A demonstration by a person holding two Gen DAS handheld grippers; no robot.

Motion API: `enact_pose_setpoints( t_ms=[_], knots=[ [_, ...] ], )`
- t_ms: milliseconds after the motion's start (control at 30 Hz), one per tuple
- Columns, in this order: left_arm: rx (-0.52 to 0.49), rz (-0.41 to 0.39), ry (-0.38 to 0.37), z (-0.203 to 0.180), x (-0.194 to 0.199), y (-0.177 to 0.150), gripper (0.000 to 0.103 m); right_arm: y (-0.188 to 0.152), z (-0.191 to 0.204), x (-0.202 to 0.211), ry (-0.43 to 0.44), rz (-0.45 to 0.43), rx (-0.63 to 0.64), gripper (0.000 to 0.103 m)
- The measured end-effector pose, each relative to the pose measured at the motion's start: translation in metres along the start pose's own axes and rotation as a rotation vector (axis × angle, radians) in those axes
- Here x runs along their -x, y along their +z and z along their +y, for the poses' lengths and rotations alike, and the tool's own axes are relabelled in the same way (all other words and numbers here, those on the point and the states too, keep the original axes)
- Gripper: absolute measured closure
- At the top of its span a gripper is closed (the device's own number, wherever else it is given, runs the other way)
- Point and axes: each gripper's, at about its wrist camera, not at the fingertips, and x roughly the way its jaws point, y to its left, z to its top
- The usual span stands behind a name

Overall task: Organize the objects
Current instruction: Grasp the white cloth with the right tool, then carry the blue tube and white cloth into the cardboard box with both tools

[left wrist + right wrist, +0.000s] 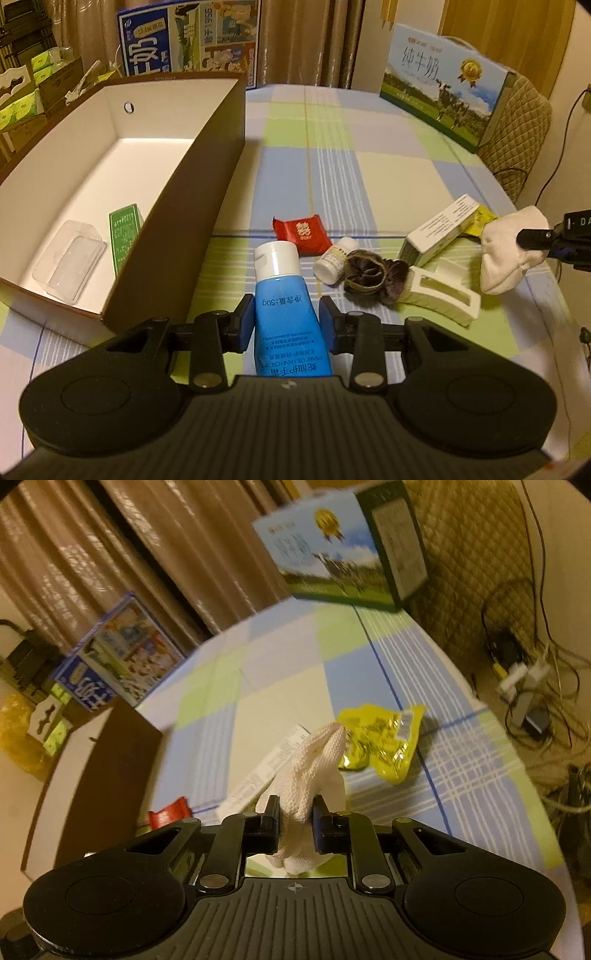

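**Q:** Beside the open box, what is each tool doing?

**A:** Just right of the open box (177, 206), the left tool (286, 319) pinches a blue hand cream tube (284, 310) between its blue pads, lifted off the checked surface (388, 166). Well to the right of the box, the right tool (294, 825) pinches a bunched white cloth (314, 771).

**Q:** Which step is this?

**A:** Both things look picked up and ready to carry to the box. A green carton (125, 236) and a clear plastic tray (68, 264) already lie inside it. A red packet (301, 230), a small white bottle (334, 260), a dark scrunchie (373, 275), a white hair clip (439, 295), a white carton (437, 230) and a yellow wrapper (380, 742) remain to the right of the box.

**Q:** How does the tube lie?

**A:** Its long axis runs away from the tool, white cap pointing forward, crimped end toward the camera.

**Q:** What does the next move call for?

**A:** Probably swinging the tube left over the brown wall, lowering it, then spreading the pads.
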Motion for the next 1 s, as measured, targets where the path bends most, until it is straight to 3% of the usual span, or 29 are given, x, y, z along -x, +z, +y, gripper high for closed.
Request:
enact_pose_setpoints(
  t_ms=[567, 1000],
  knots=[
    [0.040, -0.089, -0.061, 0.030, 0.062, 0.022, 0.071, -0.024, 0.092, 0.040, 0.181, 0.013, 0.195, 0.089],
    [0.090, -0.122, -0.017, 0.101, 0.098, 0.038, 0.071, -0.045, 0.203, 0.015, 0.361, 0.053, 0.329, 0.089]
  ],
)
